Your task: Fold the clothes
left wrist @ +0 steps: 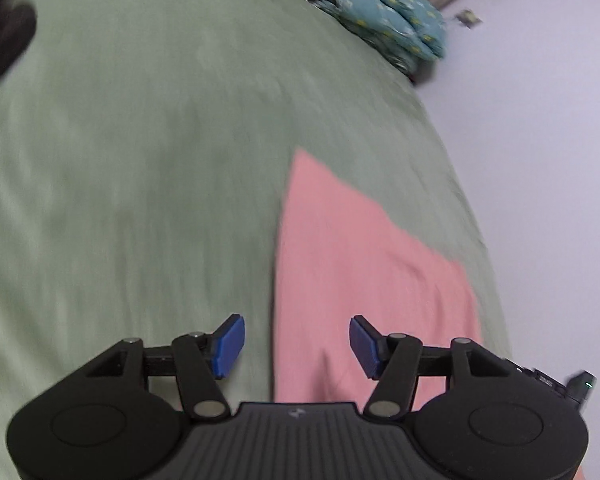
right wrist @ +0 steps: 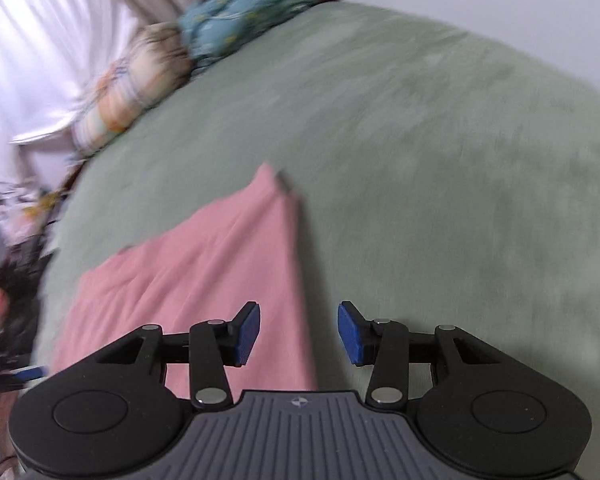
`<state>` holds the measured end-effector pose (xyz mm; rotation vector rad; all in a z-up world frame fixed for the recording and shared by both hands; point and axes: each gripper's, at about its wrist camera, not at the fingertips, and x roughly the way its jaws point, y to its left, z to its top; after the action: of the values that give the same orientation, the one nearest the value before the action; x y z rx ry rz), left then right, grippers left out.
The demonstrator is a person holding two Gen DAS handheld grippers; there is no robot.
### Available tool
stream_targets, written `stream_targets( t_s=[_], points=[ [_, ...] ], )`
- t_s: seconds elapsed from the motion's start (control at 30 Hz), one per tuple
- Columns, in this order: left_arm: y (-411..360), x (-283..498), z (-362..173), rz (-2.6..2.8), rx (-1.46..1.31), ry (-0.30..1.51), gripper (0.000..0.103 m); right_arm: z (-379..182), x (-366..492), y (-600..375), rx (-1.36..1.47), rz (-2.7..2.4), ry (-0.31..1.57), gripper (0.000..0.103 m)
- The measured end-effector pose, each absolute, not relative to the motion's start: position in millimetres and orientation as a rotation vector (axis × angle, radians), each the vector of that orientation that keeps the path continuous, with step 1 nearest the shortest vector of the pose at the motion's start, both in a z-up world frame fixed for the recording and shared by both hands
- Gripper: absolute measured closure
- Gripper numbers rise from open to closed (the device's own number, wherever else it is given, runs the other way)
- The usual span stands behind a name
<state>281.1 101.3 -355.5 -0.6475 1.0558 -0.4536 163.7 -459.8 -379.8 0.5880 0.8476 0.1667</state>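
We see a pink garment point(left wrist: 364, 264) lying flat on a green bedspread point(left wrist: 140, 160), folded into a roughly oblong shape with one corner pointing away from us. From the left wrist camera, our left gripper point(left wrist: 297, 346) hangs above the near end of the cloth with its jaws spread apart and nothing between them; the straight left edge of the garment runs up through the gap, so the blue pad point(left wrist: 231, 346) on the left sits over bare bedspread while the other pad sits over pink fabric. From the right wrist camera, our right gripper point(right wrist: 299, 333) is likewise parted and empty, and the same garment point(right wrist: 204, 276) lies to the left and ahead, its straight right edge passing under the gap; the left-hand pad point(right wrist: 247, 334) is over the pink cloth and the right-hand one over green. Neither pair of pads touches the fabric as far as we can tell, though both pictures are blurred. At the far end of the bed we make out a teal patterned quilt point(right wrist: 244, 4) bundled up, a striped pillow point(right wrist: 136, 84) beside it and a white curtain point(right wrist: 40, 48) behind. A dark cloth point(left wrist: 0, 24) lies at the upper left of the left view.
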Motion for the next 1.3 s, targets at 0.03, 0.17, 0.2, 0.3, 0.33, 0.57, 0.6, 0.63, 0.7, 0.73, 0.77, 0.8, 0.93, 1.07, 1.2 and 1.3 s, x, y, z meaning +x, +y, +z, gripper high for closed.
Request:
stream_targets(
  t_s=[0.03,0.17,0.2,0.3,0.33,0.57,0.6,0.63,0.7,0.73,0.77,0.8,0.93,1.07,1.2,1.3],
  points=[
    [101.5,267.5,-359.5,-0.474,-0.672,1.047,0.046,-384.6,154.3,-463.5,0.627,0.187,0.846,0.060],
    [104.1,245.3,-377.1,-0.452,-0.749,1.042,0.046,-407.4,132.8,-483.6,0.793,0.201,0.821,0.061],
    [105.0,239.4,-380.7,-0.442,-0.766,1.036,0.046,-412.6,130.1,-487.1,0.833,0.222,0.810,0.062],
    [106.4,233.3,-385.2,-0.413,-0.811,1.029,0.046,-420.0,127.1,-485.6,0.870,0.279,0.801,0.068],
    [106.9,230.3,-384.2,-0.404,-0.819,1.026,0.046,-420.6,126.6,-483.8,0.865,0.293,0.802,0.076],
    [103.7,229.0,-365.8,-0.394,-0.765,1.036,0.046,-413.1,115.2,-493.2,0.747,0.306,0.839,0.099],
    [103.3,228.9,-362.4,-0.401,-0.742,1.035,0.046,-414.3,113.2,-499.0,0.758,0.297,0.842,0.099],
    [103.2,228.3,-359.6,-0.407,-0.722,1.035,0.046,-416.2,111.7,-501.4,0.755,0.275,0.852,0.102],
    [97.9,231.8,-356.4,-0.419,-0.673,1.041,0.046,-421.7,110.7,-504.7,0.748,0.222,0.871,0.103],
    [94.6,236.1,-356.1,-0.421,-0.651,1.042,0.046,-424.1,108.7,-506.7,0.757,0.212,0.872,0.102],
    [91.4,239.0,-354.7,-0.426,-0.621,1.043,0.046,-425.8,103.7,-509.7,0.784,0.201,0.865,0.101],
    [91.2,238.7,-353.6,-0.430,-0.607,1.040,0.046,-427.5,98.1,-513.9,0.818,0.186,0.853,0.100],
    [85.6,237.0,-354.1,-0.456,-0.525,0.996,0.046,-430.9,82.3,-521.5,0.890,0.133,0.834,0.100],
    [81.4,238.7,-363.7,-0.475,-0.554,0.945,0.046,-431.2,72.2,-524.1,0.930,0.105,0.832,0.100],
    [91.6,243.6,-375.1,-0.549,-0.794,0.916,0.049,-432.0,65.9,-514.1,0.965,0.085,0.836,0.098],
    [90.0,245.3,-364.9,-0.682,-0.753,0.915,0.054,-430.9,69.7,-501.2,0.953,0.086,0.861,0.095]
  ],
)
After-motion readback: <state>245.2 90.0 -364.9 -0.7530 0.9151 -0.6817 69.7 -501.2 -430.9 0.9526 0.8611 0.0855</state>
